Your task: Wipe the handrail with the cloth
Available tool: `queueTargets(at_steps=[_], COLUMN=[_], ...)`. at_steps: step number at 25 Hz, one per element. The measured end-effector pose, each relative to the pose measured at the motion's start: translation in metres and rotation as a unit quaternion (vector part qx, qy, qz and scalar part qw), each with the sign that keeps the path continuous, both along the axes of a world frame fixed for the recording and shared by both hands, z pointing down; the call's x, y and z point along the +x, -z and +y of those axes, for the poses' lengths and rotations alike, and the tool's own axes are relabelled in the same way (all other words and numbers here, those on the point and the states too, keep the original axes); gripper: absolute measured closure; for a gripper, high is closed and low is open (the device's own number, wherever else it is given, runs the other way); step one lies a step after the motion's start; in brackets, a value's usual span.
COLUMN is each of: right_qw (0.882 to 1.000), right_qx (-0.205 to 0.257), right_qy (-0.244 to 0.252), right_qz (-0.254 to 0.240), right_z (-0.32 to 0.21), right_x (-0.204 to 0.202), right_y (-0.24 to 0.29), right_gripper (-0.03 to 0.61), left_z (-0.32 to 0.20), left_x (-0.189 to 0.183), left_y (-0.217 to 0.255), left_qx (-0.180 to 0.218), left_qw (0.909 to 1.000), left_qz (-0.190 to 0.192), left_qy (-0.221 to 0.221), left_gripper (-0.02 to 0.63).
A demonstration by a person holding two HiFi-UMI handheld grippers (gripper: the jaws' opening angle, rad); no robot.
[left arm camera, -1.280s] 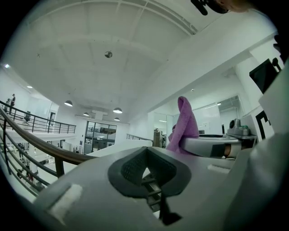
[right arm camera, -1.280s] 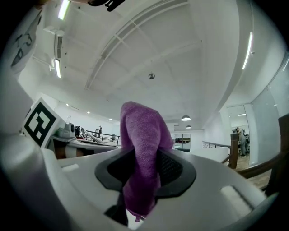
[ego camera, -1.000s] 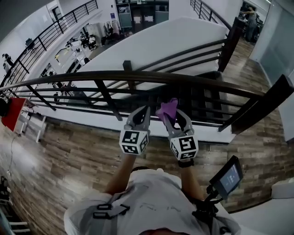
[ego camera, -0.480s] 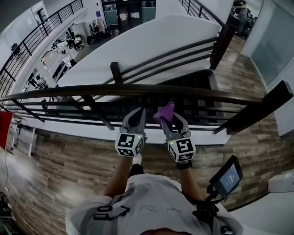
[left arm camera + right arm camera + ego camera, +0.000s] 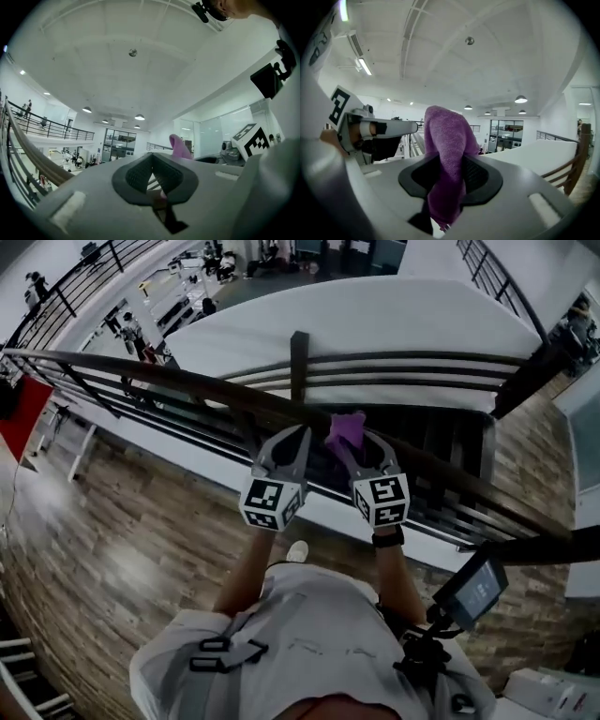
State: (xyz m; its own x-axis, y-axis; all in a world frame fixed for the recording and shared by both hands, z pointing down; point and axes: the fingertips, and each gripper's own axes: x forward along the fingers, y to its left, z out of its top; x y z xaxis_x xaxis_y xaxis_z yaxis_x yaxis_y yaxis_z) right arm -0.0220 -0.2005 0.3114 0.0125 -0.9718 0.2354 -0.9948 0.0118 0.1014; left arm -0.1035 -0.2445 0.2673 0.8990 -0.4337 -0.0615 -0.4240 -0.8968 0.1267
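Setting: wood-plank floor (image 5: 141, 549) on an upper landing, with a white-walled stairwell and a lower hall beyond the railing.
Handrail: dark handrail (image 5: 187, 382) ran slantwise across the head view, from upper left to lower right, with thinner dark bars below it.
Person: white shirt (image 5: 300, 634) with harness straps, both forearms stretched toward the rail, 1 gripper in each hand.
Left gripper: left gripper (image 5: 298, 434) was level beside the right one, its 2 jaws brought together at the tips with nothing between them, as its own view showed.
Right gripper: right gripper (image 5: 354, 439) had its jaws clamped on the cloth.
Cloth: purple cloth (image 5: 345, 426) stood up out of the right jaws in a folded hump, its lower end hanging down between the pads. In the head view it sat right at the handrail, but whether it touched the rail could not be told.
Marker cubes: left cube (image 5: 272, 504) and right cube (image 5: 382, 500) sat near each other, apart.
Screen: small screen (image 5: 473, 589) on a mount at the person's right side.
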Motion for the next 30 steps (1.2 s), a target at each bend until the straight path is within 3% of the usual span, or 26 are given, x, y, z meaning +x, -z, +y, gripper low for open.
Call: queueTargets(at_steps=[6, 10, 12, 14, 21, 30], right_qw=[0.988, 0.961, 0.945, 0.937, 0.941, 0.943], right_qx=[-0.079, -0.143, -0.175, -0.192, -0.219, -0.218], right_qy=[0.125, 0.21, 0.234, 0.243, 0.24, 0.23], right_qz=[0.052, 0.113, 0.146, 0.159, 0.095, 0.102], right_z=[-0.141, -0.22, -0.257, -0.28, -0.28, -0.225], right_x=[-0.076, -0.129, -0.145, -0.152, -0.147, -0.099], right_y=[-0.056, -0.086, -0.105, -0.118, -0.124, -0.12], right_gripper=[0.439, 0.437, 0.439, 0.448, 0.469, 0.479], left_z=[-0.084, -0.122, -0.138, -0.146, -0.144, -0.112], left_x=[-0.082, -0.119, -0.129, -0.134, -0.133, -0.069], left_y=[-0.027, -0.034, -0.036, -0.044, -0.062, -0.059], left_qx=[-0.024, -0.04, -0.046, -0.054, -0.064, -0.059], left_qw=[0.9933, 0.9865, 0.9849, 0.9836, 0.983, 0.9871], left_qz=[-0.003, 0.001, -0.004, -0.011, -0.028, -0.056], left_qy=[0.113, 0.159, 0.167, 0.172, 0.17, 0.138], left_gripper=[0.615, 0.615, 0.615, 0.615, 0.615, 0.615])
